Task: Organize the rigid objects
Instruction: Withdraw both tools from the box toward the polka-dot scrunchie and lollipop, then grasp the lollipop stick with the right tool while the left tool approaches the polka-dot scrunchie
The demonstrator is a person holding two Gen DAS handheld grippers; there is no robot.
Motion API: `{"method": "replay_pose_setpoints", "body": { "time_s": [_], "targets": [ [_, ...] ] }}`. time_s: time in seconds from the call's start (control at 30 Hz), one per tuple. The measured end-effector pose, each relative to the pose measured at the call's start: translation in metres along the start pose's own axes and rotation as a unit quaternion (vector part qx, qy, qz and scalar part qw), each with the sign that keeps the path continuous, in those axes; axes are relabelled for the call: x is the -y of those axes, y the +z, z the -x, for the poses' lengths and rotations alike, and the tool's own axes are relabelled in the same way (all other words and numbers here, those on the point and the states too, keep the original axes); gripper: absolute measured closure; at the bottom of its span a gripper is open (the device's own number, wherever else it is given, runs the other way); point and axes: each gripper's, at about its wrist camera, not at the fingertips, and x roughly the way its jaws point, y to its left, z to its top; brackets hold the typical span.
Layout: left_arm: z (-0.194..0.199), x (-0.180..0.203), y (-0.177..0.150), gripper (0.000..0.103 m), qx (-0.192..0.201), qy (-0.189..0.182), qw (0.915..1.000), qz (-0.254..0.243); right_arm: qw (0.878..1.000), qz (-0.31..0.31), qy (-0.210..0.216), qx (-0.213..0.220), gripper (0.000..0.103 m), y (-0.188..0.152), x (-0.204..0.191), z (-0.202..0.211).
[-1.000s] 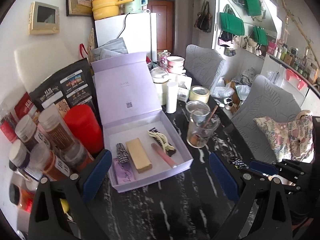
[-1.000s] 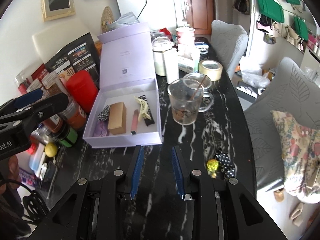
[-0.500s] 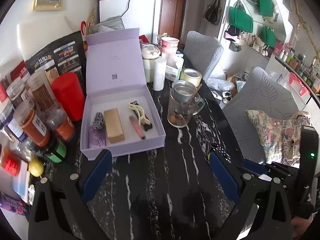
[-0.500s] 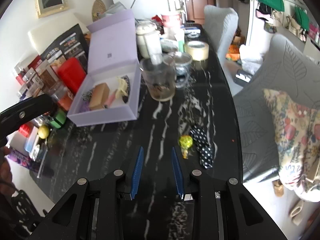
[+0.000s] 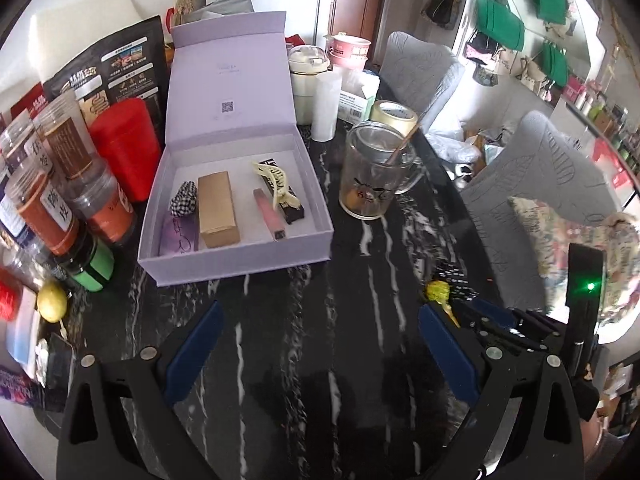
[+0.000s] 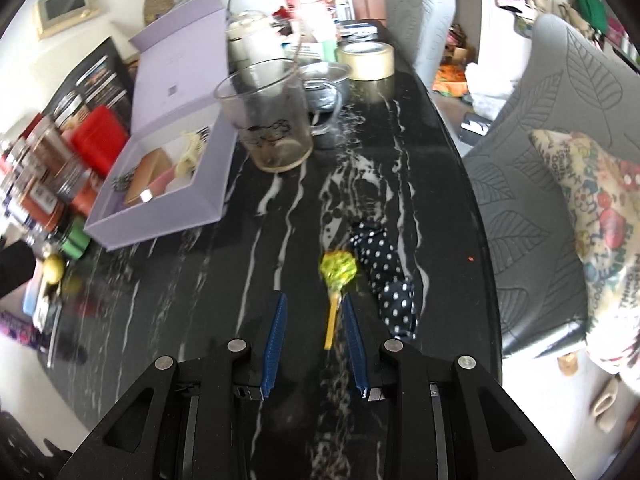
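A: What is unclear in the right wrist view?

B: The jars (image 6: 44, 168) at far left are smeared by blur, labels unreadable. The lilac box (image 6: 160, 216) wall hides most of its contents.

A: And the left wrist view?

B: The right gripper (image 5: 472, 312) covers the lollipop (image 5: 438, 292) stick and most of the dotted cloth (image 5: 456, 276).

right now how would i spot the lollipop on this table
On the black marble table, look right of the open lilac box. The lollipop lies beside a polka-dot cloth, the only thing there with a yellow-green wrapped head on a yellow stick.
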Motion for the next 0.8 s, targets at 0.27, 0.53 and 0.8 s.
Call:
{"method": "replay_pose_setpoints", "body": {
  "time_s": [0.27,0.53,0.8],
  "targets": [
    [-0.029,0.002,0.007,0.003,0.000,-0.002,0.9999,-0.011,1.000,-0.004,-0.013,-0.015,0.073,0.009,0.005,-0.036],
    [-0.047,0.009,0.007,0.003,-0.013,-0.026,0.9989,-0.037,0.999,0.001,-0.032,-0.013,0.079,0.004,0.003,-0.052],
    [-0.056,0.030,0.007,0.003,-0.027,-0.067,0.9946,-0.074,0.999,-0.021,-0.014,0.021,0.079,-0.006,0.016,-0.003]
  ]
}}
